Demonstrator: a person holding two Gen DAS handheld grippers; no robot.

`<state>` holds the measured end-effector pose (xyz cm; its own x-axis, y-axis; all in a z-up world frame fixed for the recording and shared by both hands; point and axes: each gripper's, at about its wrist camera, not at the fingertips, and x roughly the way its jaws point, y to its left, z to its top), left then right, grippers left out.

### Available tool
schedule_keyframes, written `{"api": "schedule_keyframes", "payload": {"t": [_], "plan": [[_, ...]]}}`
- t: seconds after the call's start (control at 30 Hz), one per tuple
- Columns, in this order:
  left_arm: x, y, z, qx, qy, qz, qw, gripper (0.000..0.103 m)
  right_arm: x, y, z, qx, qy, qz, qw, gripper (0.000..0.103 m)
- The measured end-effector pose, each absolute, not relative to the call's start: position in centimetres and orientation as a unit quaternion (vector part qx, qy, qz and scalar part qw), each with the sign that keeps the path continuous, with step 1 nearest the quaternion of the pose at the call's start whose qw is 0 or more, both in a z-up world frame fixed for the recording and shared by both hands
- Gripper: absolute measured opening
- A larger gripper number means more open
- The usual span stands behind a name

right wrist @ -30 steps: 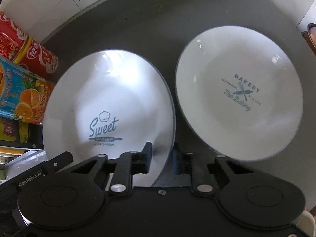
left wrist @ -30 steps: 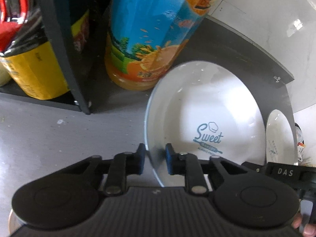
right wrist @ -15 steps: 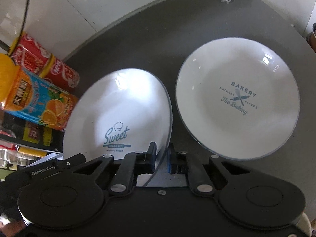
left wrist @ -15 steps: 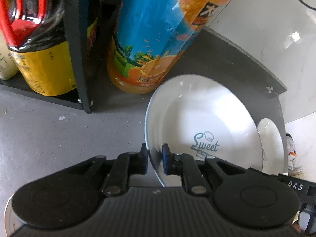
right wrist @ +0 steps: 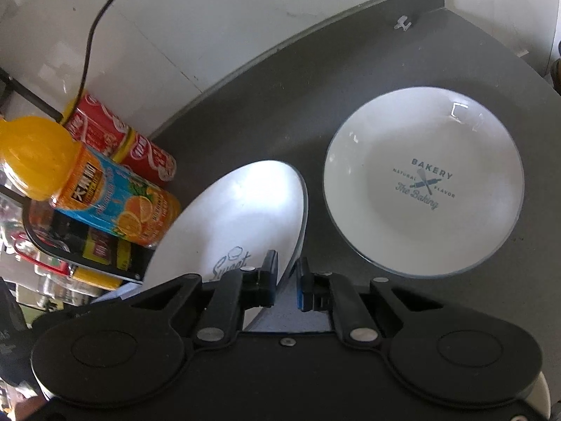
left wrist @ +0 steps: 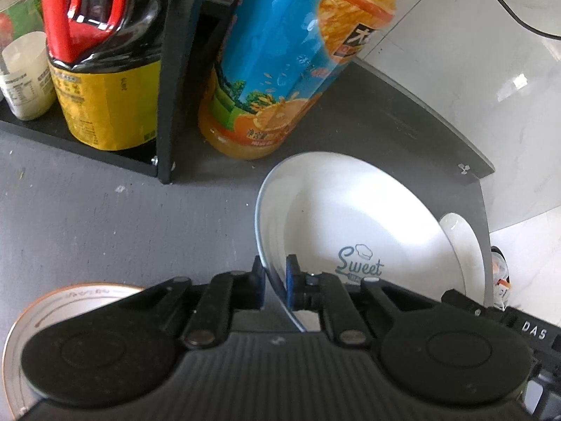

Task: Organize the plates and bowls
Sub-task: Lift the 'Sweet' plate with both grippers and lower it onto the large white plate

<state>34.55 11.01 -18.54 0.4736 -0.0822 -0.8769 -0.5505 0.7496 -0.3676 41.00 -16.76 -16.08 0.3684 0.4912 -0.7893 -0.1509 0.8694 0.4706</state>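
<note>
Gripping the "Sweet" plate [left wrist: 350, 224] from two sides: left hand-held gripper [left wrist: 275, 282] clamped on its near-left rim, right hand-held gripper [right wrist: 284, 280] clamped on its near-right rim. Each view shows the rim passing between the blue pads. The plate is tilted, right edge raised off the dark bench [right wrist: 280, 80]; cannot tell whether its left edge touches the bench.

Second plate, the "Bakery" plate [right wrist: 424, 182], lies flat on the bench just right of the held one, apart from it. In the left view only a sliver of it [left wrist: 459, 242] shows behind the held plate's rim.

Surroundings:
- Orange juice bottle [left wrist: 280, 66] stands upright close behind the held plate's far-left edge. Nearest obstacle.
- Red cans [right wrist: 119, 140] lie behind the bottle, against the white wall.
- Black shelf rack [left wrist: 171, 77] left of the bottle, carrying a dark sauce bottle with a yellow label and red handle [left wrist: 94, 70] and a small white jar [left wrist: 24, 77].
- Black cable [right wrist: 94, 24] hangs down the wall above the cans.
- Orange-rimmed bowl [left wrist: 70, 298] on the bench at near left, mostly hidden under the left gripper body.
- Small metal clip [right wrist: 403, 22] at the bench's far edge.

Bench between the two plates and beyond the "Bakery" plate is bare.
</note>
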Motion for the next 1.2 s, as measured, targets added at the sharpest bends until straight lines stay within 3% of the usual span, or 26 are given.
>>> {"api": "schedule_keyframes", "payload": {"t": [1.2], "plan": [[25.5,12.4,-11.6,-0.32,0.439,0.187,0.819,0.009,34.1,-15.1,-11.4,0.134,0.47,0.305,0.817,0.012]]}}
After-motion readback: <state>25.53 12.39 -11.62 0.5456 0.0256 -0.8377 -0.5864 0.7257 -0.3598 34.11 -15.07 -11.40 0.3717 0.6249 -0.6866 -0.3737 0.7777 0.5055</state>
